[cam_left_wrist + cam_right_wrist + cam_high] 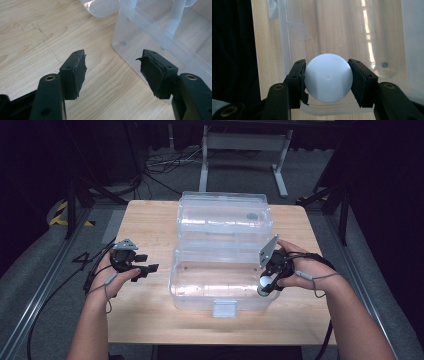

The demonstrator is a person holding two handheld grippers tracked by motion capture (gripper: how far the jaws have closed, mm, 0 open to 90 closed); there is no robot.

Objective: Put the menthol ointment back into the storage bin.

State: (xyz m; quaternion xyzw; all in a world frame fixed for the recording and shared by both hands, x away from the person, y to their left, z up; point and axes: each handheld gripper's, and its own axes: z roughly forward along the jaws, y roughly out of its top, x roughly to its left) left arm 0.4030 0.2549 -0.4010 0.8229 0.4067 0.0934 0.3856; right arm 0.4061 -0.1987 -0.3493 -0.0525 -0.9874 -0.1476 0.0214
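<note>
A clear plastic box [181, 285] stands open in the middle of the wooden table, its lid [225, 217] folded back behind it. My right gripper [265, 285] is shut on a white ball [264, 281] at the box's right front corner. In the right gripper view the white ball [328, 77] sits between both pads over the box's rim [284, 45]. My left gripper [147, 270] hovers open to the left of the box, nothing between its jaws. In the left gripper view its gap [113, 71] faces the box's near corner [120, 42].
The box has a front latch [223, 308] near the table's front edge. Bare table [150, 220] lies on either side of the box. Beyond the table are floor cables [165, 162] and a white metal frame [245, 142].
</note>
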